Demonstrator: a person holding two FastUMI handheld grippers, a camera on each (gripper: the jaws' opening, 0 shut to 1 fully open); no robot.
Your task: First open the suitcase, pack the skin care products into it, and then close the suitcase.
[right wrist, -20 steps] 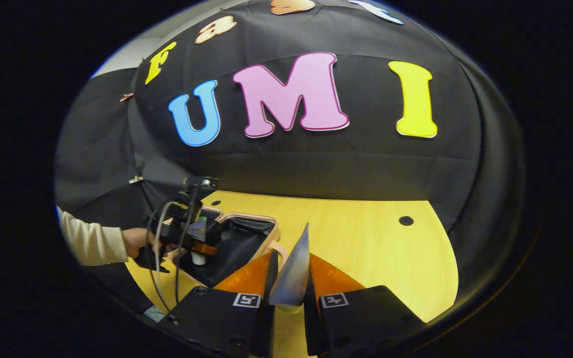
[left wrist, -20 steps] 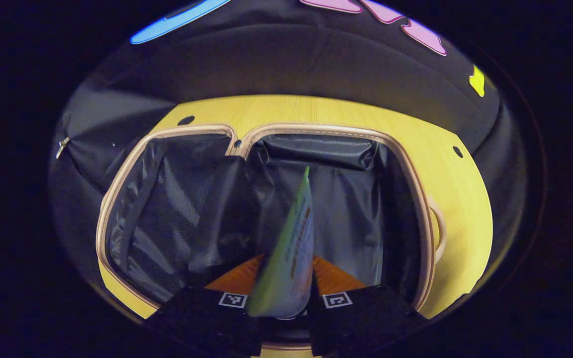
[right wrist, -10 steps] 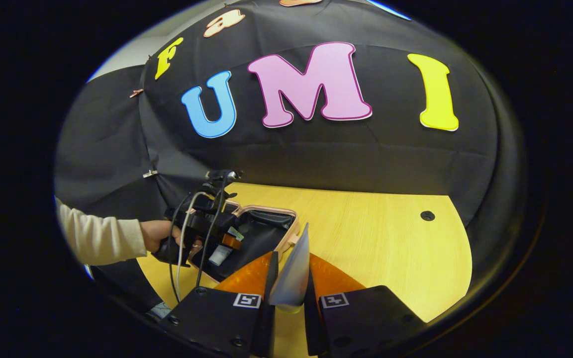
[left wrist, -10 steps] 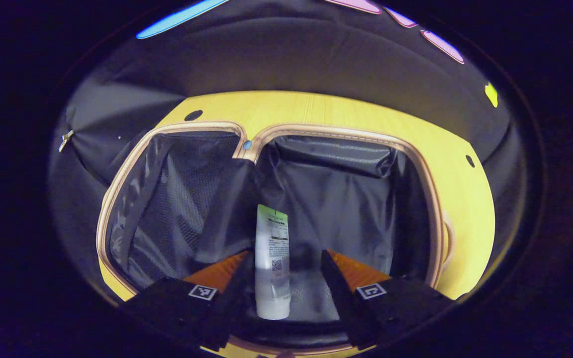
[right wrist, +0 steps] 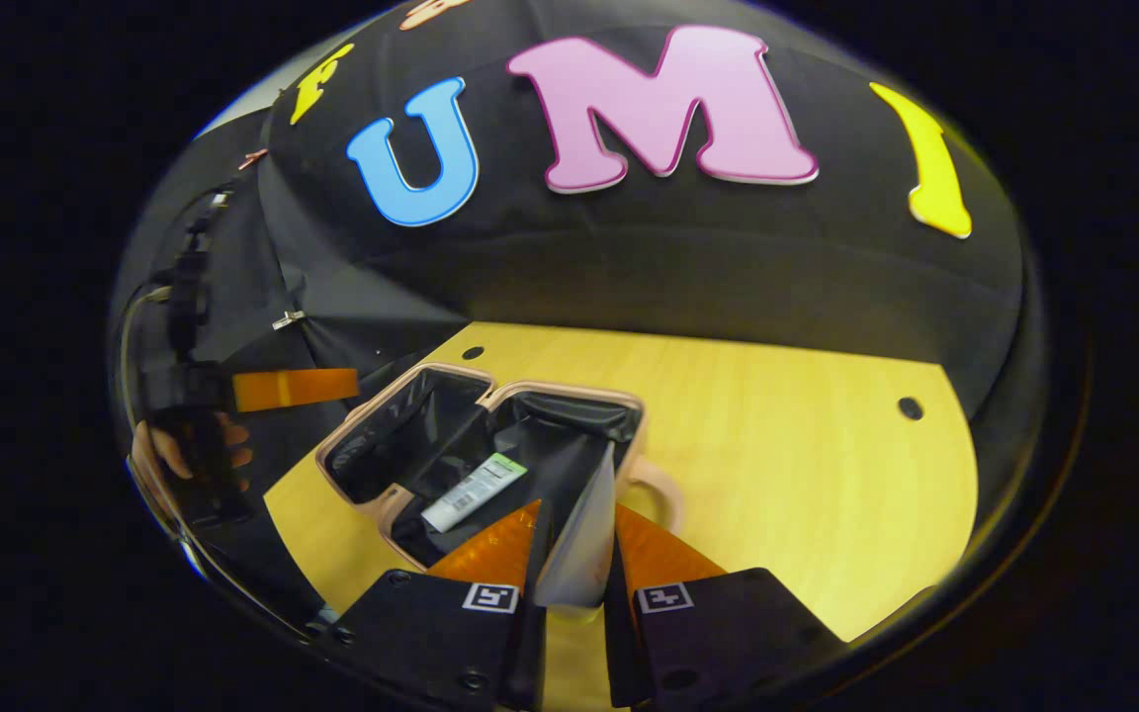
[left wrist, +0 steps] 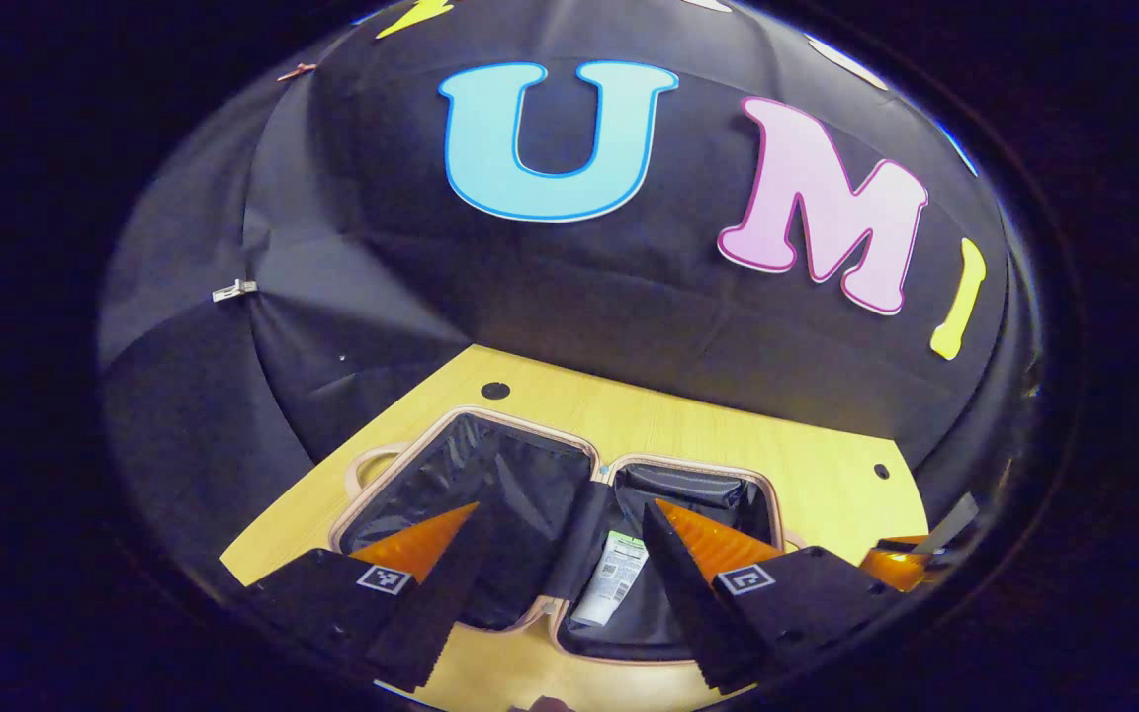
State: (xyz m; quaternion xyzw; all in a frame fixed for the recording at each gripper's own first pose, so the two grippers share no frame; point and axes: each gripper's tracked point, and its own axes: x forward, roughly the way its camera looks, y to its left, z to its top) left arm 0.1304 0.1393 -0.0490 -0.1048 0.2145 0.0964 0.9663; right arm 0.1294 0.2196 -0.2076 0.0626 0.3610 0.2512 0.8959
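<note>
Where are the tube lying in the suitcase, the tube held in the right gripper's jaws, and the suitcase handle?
Packed tube (right wrist: 471, 492): right gripper view, mid-body.
Held tube (right wrist: 581, 539): right gripper view, flat side.
Suitcase handle (right wrist: 663, 491): right gripper view, loop's outer curve.

Dim booth, warm light on table (right wrist: 777, 425), strong fisheye bending, left edge blurred

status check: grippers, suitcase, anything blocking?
Left gripper open, empty. Right gripper shut on second tube. Suitcase open, first tube inside. Nothing blocking.
</note>
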